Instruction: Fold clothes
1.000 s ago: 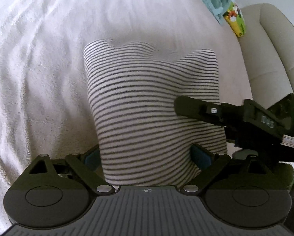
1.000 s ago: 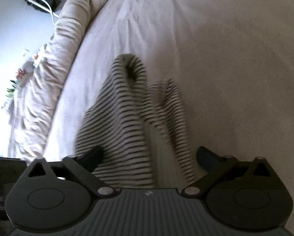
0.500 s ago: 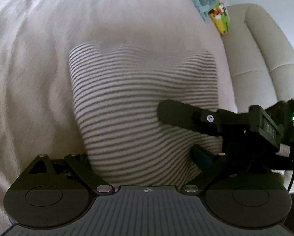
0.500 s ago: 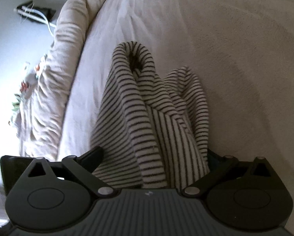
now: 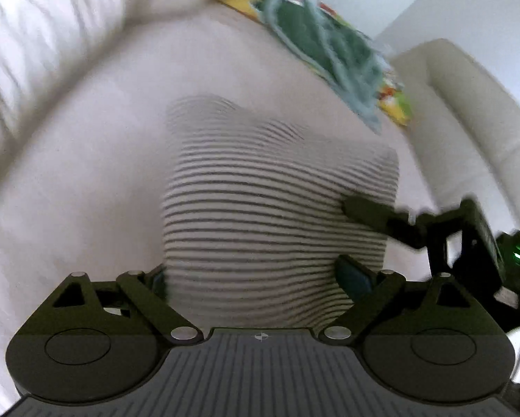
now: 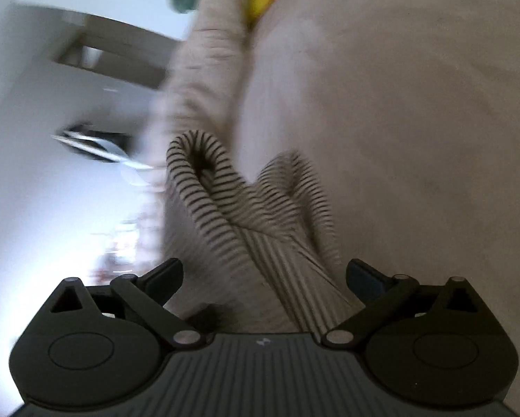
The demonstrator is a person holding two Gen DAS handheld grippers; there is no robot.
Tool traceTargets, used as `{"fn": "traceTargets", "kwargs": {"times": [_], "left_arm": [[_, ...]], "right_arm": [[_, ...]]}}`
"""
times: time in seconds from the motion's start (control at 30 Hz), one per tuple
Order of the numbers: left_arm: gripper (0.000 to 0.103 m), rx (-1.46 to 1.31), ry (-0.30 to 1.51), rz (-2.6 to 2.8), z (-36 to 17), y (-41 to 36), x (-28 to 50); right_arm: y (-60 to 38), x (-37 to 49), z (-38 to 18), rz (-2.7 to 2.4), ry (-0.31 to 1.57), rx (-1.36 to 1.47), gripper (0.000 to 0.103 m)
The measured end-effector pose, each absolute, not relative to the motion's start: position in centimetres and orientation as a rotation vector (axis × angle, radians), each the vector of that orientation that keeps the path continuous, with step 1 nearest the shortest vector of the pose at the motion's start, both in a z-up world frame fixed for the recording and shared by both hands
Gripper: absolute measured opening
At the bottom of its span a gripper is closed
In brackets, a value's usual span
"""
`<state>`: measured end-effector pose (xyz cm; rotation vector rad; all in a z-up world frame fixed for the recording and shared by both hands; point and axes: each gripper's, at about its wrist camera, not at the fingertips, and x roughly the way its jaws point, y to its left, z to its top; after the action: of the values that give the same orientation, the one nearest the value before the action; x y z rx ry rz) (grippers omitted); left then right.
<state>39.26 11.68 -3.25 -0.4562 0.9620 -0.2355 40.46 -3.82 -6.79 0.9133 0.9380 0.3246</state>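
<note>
- Your left claw [image 5: 253, 278] is spread wide, its fingers either side of the striped garment [image 5: 277, 215], not clamped on it.
- Your right claw [image 6: 263, 274] is likewise spread, the garment's folds lying between its fingers.
- The garment lies bunched on the cream bed [image 5: 86, 180].
- A green cloth [image 5: 329, 41] sits at the bed's far edge; both views are blurred.

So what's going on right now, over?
Both grippers, left and right, jaws spread wide, striped garment bunched between them. Garment lies on pale blanket. Nothing blocking.
</note>
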Motion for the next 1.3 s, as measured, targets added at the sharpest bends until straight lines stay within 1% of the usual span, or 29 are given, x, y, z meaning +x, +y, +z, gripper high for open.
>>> {"fn": "traceTargets", "kwargs": {"times": [0.1,0.13,0.17,0.27,0.4,0.43,0.47,0.5,0.57,0.6,0.67,0.7,0.73,0.8,0.83,0.93,1.03,1.1,1.23,1.3], "left_arm": [[0.095,-0.434,1.02,-0.214,-4.8,14.9,37.9],[0.095,-0.427,1.037,-0.212,-5.4,15.7,37.2],[0.095,-0.424,1.053,-0.212,-6.0,16.3,36.7],[0.098,-0.463,1.07,-0.219,-7.8,16.6,36.6],[0.1,-0.466,1.074,-0.202,-8.5,14.9,39.9],[0.1,-0.446,1.07,-0.203,-8.3,14.3,40.5],[0.1,-0.427,1.067,-0.205,-8.1,13.7,41.1],[0.099,-0.428,1.05,-0.221,-7.5,13.5,41.4],[0.099,-0.453,0.998,-0.262,-6.1,14.1,41.4],[0.099,-0.473,0.959,-0.268,-5.4,14.7,41.5],[0.099,-0.551,0.872,-0.208,-4.7,16.2,42.2],[0.099,-0.607,0.864,-0.166,-5.0,16.7,42.6],[0.099,-0.652,0.889,-0.123,-5.9,17.1,43.2],[0.1,-0.618,0.957,-0.042,-8.3,16.7,43.9],[0.101,-0.594,0.955,-0.037,-9.1,16.0,44.1],[0.103,-0.552,0.914,-0.036,-9.4,15.0,43.8],[0.103,-0.553,0.914,-0.03,-9.7,15.2,43.9],[0.103,-0.501,0.901,-0.043,-8.2,14.6,44.0],[0.103,-0.387,0.867,-0.075,-4.9,13.3,44.3],[0.103,-0.261,0.836,-0.056,-4.1,12.2,45.2]], "right_arm": [[-1.6,40.5,-7.4,0.202,0.992,0.585,0.101],[-1.0,40.2,-7.4,0.192,0.988,0.5,0.103],[-0.5,39.9,-7.5,0.184,0.981,0.419,0.103],[1.3,39.6,-7.4,0.155,0.949,0.23,0.103],[5.7,41.2,-7.2,0.098,0.899,-0.021,0.103],[6.1,41.4,-6.5,0.094,0.884,-0.036,0.103],[6.4,41.6,-5.7,0.09,0.87,-0.045,0.098],[6.6,41.6,-4.1,0.123,0.823,-0.003,0.097],[7.7,42.1,-1.8,0.135,0.724,-0.044,0.103],[8.3,42.3,-0.7,0.139,0.674,-0.068,0.103],[8.8,44.4,-1.3,0.126,0.663,-0.144,0.103],[9.0,45.4,-1.6,0.119,0.659,-0.183,0.103],[9.2,46.5,-2.8,0.127,0.712,-0.202,0.103],[9.7,48.4,-6.2,0.103,0.809,-0.265,0.103],[9.4,48.6,-7.4,0.098,0.808,-0.261,0.103],[7.9,48.6,-7.6,0.096,0.822,-0.174,0.103],[7.4,48.2,-8.1,0.105,0.812,-0.178,0.103],[7.1,47.6,-8.3,0.117,0.806,-0.184,0.103],[6.2,48.9,-7.8,0.149,0.861,-0.123,0.103],[5.1,48.3,-6.3,0.178,0.841,-0.085,0.103]]}}
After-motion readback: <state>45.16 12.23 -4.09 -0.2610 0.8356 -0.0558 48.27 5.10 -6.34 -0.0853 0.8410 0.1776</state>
